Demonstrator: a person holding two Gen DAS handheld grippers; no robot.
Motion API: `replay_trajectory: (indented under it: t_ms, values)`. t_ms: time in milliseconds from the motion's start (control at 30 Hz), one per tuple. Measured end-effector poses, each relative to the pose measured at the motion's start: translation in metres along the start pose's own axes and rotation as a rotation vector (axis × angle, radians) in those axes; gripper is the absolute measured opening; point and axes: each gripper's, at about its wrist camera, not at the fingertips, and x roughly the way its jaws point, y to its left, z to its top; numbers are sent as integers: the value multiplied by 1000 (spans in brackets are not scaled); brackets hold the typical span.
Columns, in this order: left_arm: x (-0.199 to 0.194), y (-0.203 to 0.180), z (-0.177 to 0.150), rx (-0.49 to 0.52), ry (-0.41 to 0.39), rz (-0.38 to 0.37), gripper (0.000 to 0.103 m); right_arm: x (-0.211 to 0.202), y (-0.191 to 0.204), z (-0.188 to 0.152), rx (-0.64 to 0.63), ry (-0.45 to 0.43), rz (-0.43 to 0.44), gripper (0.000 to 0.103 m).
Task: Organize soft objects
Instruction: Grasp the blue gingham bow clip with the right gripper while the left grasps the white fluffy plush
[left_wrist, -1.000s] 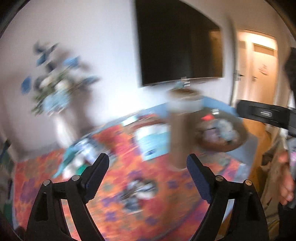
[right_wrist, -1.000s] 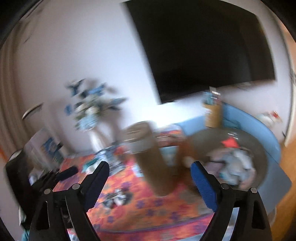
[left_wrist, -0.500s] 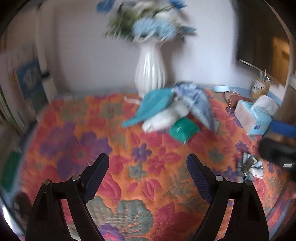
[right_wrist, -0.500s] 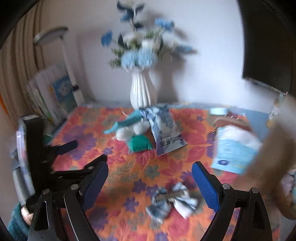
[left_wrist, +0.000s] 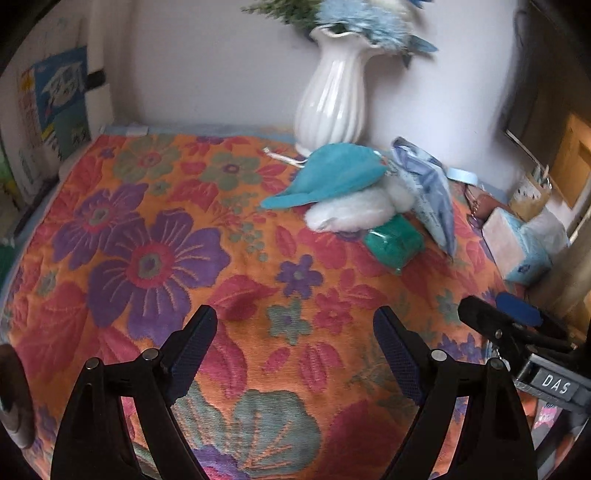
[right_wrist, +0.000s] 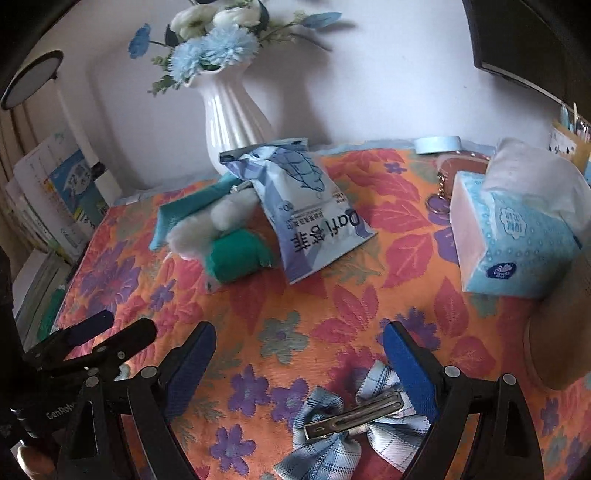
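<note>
A pile of soft things lies on the floral cloth by the vase: a teal cloth (left_wrist: 332, 175), a white fluffy piece (left_wrist: 351, 214), a green roll (left_wrist: 393, 243) and a blue-white soft pack (left_wrist: 428, 192). The right wrist view shows them too: teal cloth (right_wrist: 184, 212), white fluff (right_wrist: 207, 229), green roll (right_wrist: 236, 258), pack (right_wrist: 306, 203). A blue plaid bow clip (right_wrist: 354, 421) lies just in front of my right gripper (right_wrist: 299, 354), which is open and empty. My left gripper (left_wrist: 295, 339) is open and empty over bare cloth, short of the pile.
A white vase (right_wrist: 229, 118) with blue flowers stands behind the pile. A tissue box (right_wrist: 517, 236) sits at the right, with a brown cylinder (right_wrist: 561, 332) near it. Books (right_wrist: 51, 199) lean at the left. A keyring pouch (right_wrist: 461, 166) and tape roll (right_wrist: 437, 144) lie at the back.
Both cameras swung down and left from the TV and basket toward the floral cloth and closed in on the pile. Both grippers stayed open.
</note>
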Motion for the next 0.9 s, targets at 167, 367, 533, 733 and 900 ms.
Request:
replay_trajectory:
  t_ms: [167,367,533,733,900]
  values:
    - [3,12,1,-49,32,-45,86,3,0,0,-2,13,-25,91]
    - [3,-3,-1,22,37,-7,86,6,2,1,-10,21,-31,91]
    - [2,3,0,-13,37,-33,86,6,3,1,-11,22,-32,91]
    - [-23,18,13,-93,9,-117,84,-7,2,0,-27,0,14,91]
    - [-33,-9,45,61,53,-144,85,-29,1,-11,-73,37,32,91]
